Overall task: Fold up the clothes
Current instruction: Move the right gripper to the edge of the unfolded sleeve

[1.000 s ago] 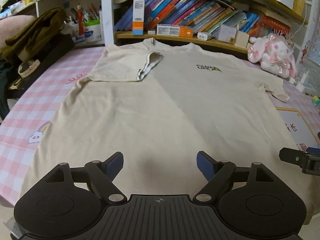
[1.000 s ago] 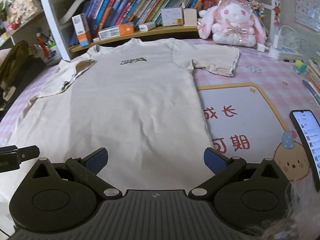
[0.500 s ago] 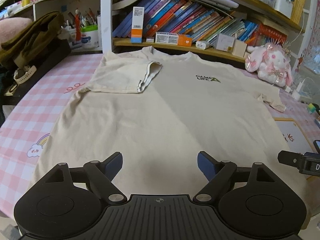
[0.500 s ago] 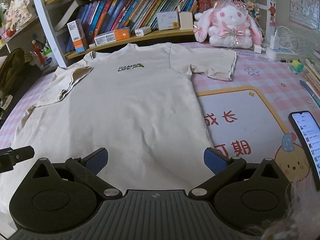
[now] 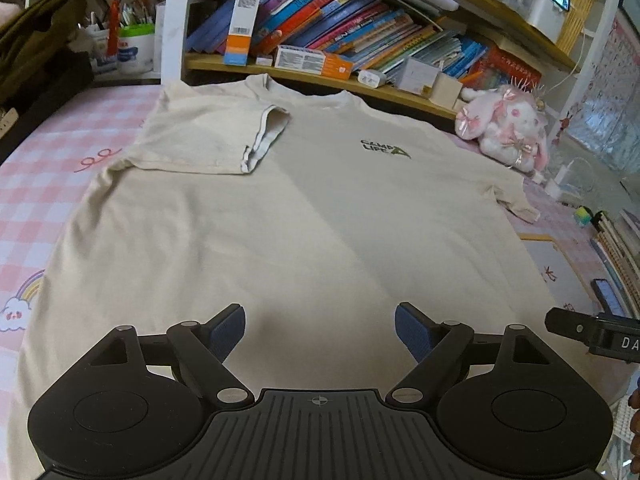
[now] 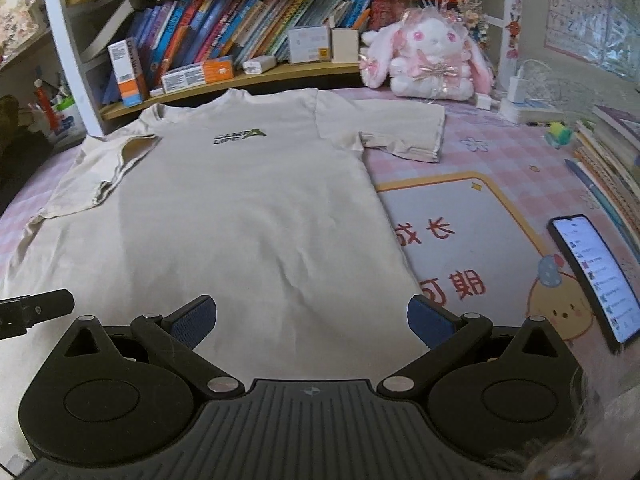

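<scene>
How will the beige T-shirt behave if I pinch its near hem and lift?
The T-shirt lies thin and flat with soft creases, so it will probably drape limply, not hold shape. The folded-in sleeve may well flop open. It looks light, so both open grippers, left and right, should lift it easily.

- Left gripper (image 5: 319, 326) showing matte black body w/ ribbed centre plate, small crosshair mark on top.
- Blue textured pads (image 5: 228, 330) lining both fingers; silver screws sitting at linkage pivots.
- Right gripper (image 6: 312, 322) looking identical: black round housings, blue pads (image 6: 430, 326), silver pivot screws.
- White letters "DA" showing on its side, seen from left cam.
</scene>
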